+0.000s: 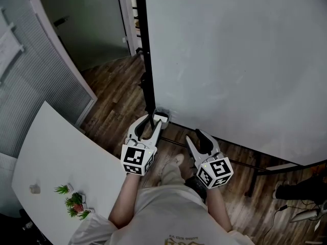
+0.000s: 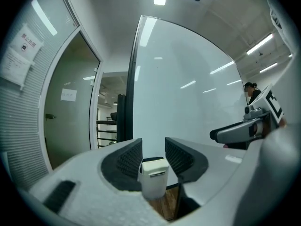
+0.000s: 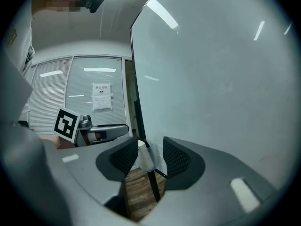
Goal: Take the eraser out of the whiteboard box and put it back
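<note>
Two sets of fingers, both apart: left gripper [image 2: 153, 145] faces whiteboard box [image 2: 154, 186] holding eraser [image 2: 154, 165] just beyond its fingertips; right gripper [image 3: 150, 142] empty.

Whiteboard box [image 2: 153, 189] is pale grey, eraser [image 2: 154, 165] cream (floor [image 1: 117, 101] brown woodgrain)

No text is legible. Left of the whiteboard [image 3: 211, 79], a paper notice [image 3: 102, 97] on the blinds [image 3: 51, 98] carries a heading and printed lines too small to read.
</note>
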The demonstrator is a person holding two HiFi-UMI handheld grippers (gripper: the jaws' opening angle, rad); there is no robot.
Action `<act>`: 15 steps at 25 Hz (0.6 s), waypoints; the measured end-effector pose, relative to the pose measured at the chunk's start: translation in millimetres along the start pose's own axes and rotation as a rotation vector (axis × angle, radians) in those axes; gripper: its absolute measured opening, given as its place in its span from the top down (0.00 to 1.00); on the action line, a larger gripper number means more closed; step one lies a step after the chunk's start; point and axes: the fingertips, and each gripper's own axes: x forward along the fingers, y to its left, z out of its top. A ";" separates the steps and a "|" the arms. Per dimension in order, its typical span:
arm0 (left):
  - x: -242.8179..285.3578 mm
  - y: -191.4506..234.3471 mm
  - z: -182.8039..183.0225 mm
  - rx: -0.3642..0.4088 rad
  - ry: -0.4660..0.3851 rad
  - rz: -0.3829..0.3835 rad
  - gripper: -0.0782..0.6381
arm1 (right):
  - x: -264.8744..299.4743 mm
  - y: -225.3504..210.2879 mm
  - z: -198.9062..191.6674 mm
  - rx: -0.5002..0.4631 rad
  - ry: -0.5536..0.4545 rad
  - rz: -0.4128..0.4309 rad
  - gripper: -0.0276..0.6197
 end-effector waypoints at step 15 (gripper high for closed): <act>-24.3 9.2 3.6 -0.028 -0.020 0.013 0.90 | -2.2 12.8 7.6 -0.031 -0.029 -0.031 0.94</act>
